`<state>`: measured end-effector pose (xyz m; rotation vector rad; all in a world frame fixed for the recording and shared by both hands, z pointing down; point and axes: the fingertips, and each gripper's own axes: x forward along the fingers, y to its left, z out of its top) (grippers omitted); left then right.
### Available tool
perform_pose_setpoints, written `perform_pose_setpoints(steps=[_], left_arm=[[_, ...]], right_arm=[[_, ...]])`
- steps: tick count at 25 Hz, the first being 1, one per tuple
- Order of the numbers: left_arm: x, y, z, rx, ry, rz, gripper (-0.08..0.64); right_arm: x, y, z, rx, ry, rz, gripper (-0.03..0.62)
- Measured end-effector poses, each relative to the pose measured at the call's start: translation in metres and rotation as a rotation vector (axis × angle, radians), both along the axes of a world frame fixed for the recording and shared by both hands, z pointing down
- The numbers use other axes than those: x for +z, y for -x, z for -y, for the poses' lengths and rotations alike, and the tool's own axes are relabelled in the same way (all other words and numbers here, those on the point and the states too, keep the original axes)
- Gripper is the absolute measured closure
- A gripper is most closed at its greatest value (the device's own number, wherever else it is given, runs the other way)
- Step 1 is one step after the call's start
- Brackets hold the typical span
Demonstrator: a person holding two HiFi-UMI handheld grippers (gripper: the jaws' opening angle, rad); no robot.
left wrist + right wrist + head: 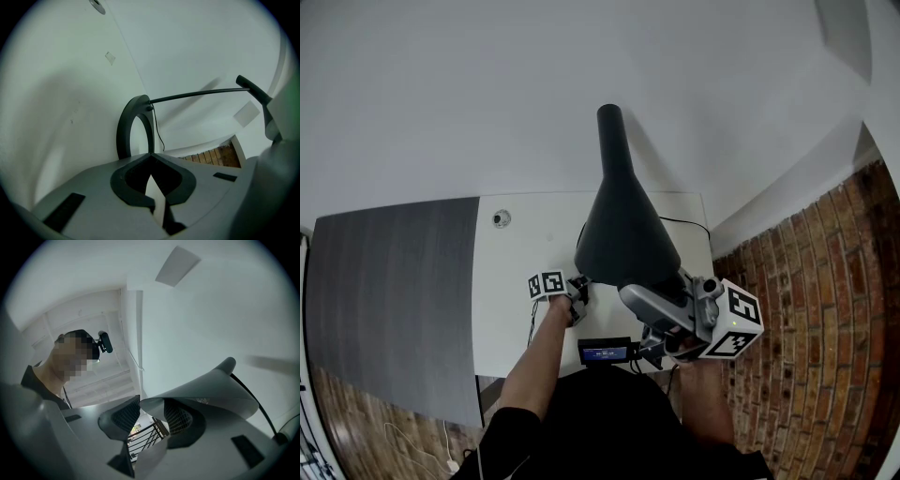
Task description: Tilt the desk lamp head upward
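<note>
Dark conical lamp head [623,225], wide end nearest.

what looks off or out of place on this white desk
Nothing stands out: the black cone-shaped lamp head is tipped steeply up, its thin black cord trails over the white desk, nothing spilled or broken.

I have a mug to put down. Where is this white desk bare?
The bare patch is the left part of the white desk, between the round grommet and the lamp head. The front and right are crowded: left gripper, right gripper, lamp base and cable.
</note>
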<state>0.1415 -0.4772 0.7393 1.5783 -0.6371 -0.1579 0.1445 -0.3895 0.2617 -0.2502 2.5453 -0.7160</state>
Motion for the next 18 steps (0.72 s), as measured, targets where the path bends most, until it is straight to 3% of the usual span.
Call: perform_pose_setpoints(steps=[18], left_arm=[[0.001,-0.001,0.001,0.004,-0.002,0.006,0.551]], right_arm=[[-0.016,0.003,0.006,-0.005,-0.013,-0.004,0.426]])
